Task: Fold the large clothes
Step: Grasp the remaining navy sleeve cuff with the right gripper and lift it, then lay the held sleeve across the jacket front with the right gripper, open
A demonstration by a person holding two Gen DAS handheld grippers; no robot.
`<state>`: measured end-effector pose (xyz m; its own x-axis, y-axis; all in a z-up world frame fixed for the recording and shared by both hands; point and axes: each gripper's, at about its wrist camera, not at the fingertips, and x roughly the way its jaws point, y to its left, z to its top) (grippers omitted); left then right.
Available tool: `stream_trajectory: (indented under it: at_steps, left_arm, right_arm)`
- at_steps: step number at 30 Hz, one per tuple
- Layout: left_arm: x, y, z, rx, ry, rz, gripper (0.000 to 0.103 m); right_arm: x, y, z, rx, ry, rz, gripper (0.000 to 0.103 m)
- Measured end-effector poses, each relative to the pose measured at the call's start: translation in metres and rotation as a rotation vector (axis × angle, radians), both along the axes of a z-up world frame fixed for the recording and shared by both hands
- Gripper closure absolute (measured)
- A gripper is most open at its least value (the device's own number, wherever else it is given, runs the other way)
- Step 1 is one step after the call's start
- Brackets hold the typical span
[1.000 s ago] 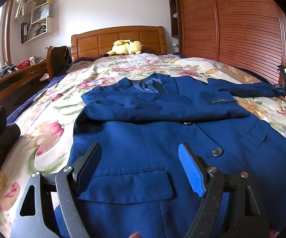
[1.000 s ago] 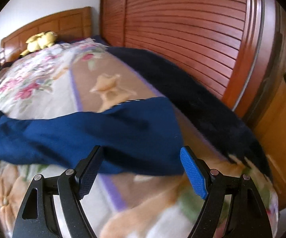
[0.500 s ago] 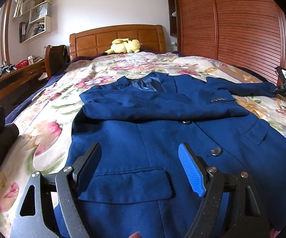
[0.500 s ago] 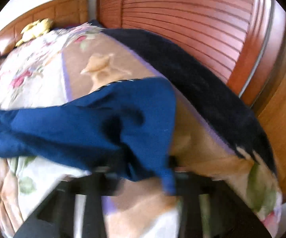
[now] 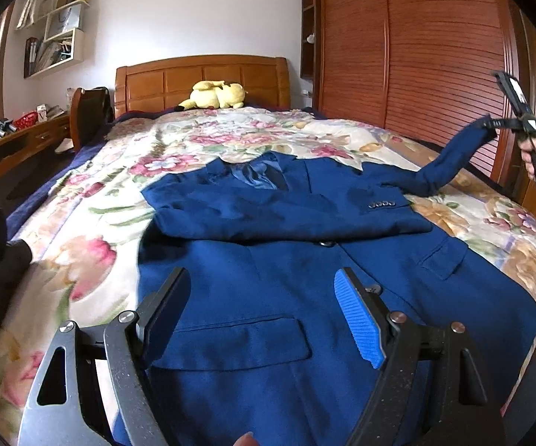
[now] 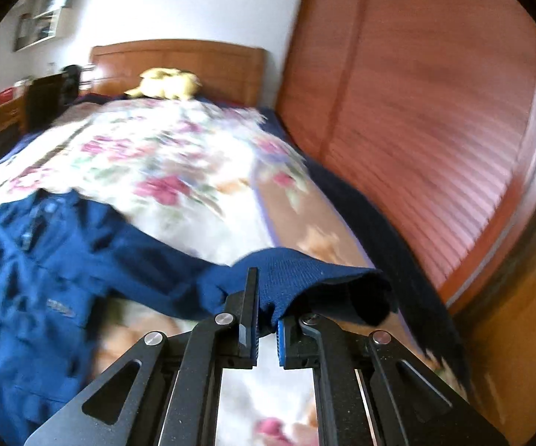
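Plainly, in the left wrist view the blue jacket (image 5: 305, 278) lay face up across the foot half of the bed (image 5: 93, 230), collar toward the headboard (image 5: 201, 78), with one sleeve already folded across the chest. The left gripper (image 5: 264, 316) hovered above the hem near the lower pocket, its fingers (image 5: 359, 319) spread wide and holding nothing. Toward the bed's right edge the other sleeve (image 5: 450, 160) rose off the quilt, its cuff pinched in the right gripper (image 5: 490, 124). A yellow plush toy (image 5: 215, 94) sat at the headboard, well apart from the work.

In the right wrist view, blurred, the right gripper (image 6: 266, 329) had its fingers (image 6: 249, 316) closed on the cuff of the sleeve (image 6: 297, 271), which ran back down to the jacket (image 6: 37, 271) at the left. Only a narrow edge of cloth seemed to sit between the pads, with the cuff opening hanging free to the right.

The risk I judged likeliest was the cuff slipping out while being carried across, since the bite looked shallow. With nothing pinning the body, a pull on the sleeve could also drag the shoulder and disturb the sleeve already folded. A sleeve laid down twisted would leave a lump in the fold.
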<state>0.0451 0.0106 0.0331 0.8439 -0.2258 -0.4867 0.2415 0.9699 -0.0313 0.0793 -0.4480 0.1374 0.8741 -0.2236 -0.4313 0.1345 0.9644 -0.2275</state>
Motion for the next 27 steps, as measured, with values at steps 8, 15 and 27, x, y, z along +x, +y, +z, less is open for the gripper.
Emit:
stream_trajectory:
  at_steps: [8, 15, 27]
  left_arm:
    - [-0.014, 0.039, 0.007, -0.029, -0.019, 0.044, 0.022]
    - [-0.019, 0.060, 0.013, -0.050, -0.039, 0.066, 0.022]
    - [-0.022, 0.080, 0.013, -0.063, -0.047, 0.096, 0.022]
  right_arm:
    - [-0.023, 0.111, 0.023, -0.098, -0.033, 0.152, 0.097]
    - [-0.054, 0.190, 0.037, -0.136, -0.092, 0.261, 0.097]
    - [-0.107, 0.326, 0.061, -0.166, -0.146, 0.550, 0.097]
